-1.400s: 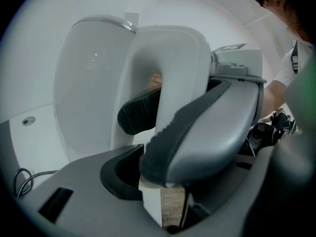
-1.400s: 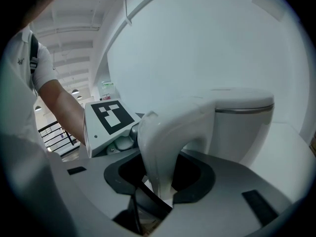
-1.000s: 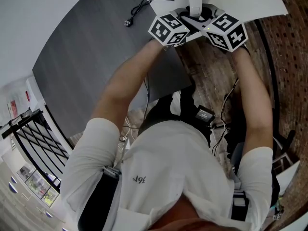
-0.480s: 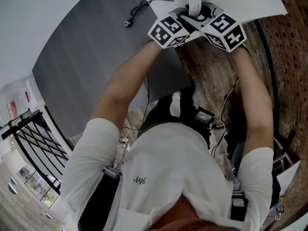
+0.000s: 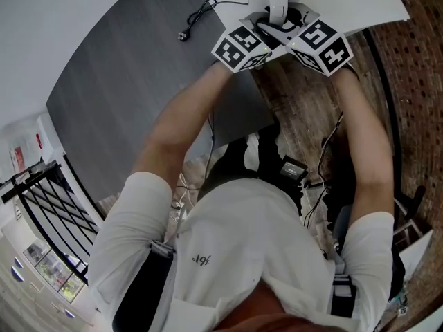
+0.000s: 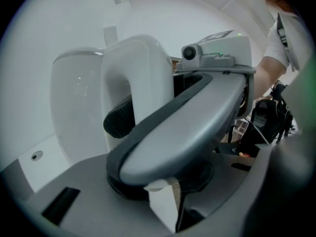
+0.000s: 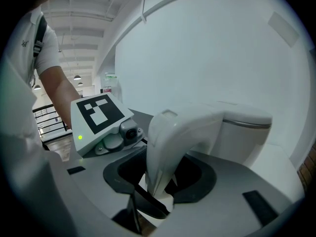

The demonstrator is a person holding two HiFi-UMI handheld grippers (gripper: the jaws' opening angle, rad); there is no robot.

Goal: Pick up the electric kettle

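The left gripper (image 6: 170,215) has just been closing its jaws. They now sit narrowed on the lower leg of the handle (image 6: 138,78) of the electric kettle (image 6: 74,102), and the white plastic fills the gap at the bottom centre of the left gripper view. The right gripper (image 7: 150,206) has its jaws wide. The same handle drops between them at the lower centre of its own view, but the pads do not look pressed against it. A grey finger of each gripper crosses low in the other's view, so the two come at the handle from opposite sides. In the head view the kettle is at the top centre of the frame, on the white tabletop (image 5: 360,5), with both grippers just below it. By my reading the reach is done and one grip is made. The second grip and the lift itself remain, since the kettle's foot appears to rest on the white surface. The kettle stands upright, its long axis vertical. The handle loop is turned toward the person, toward the bottom of the head view. The spout shows in no view and probably faces away.
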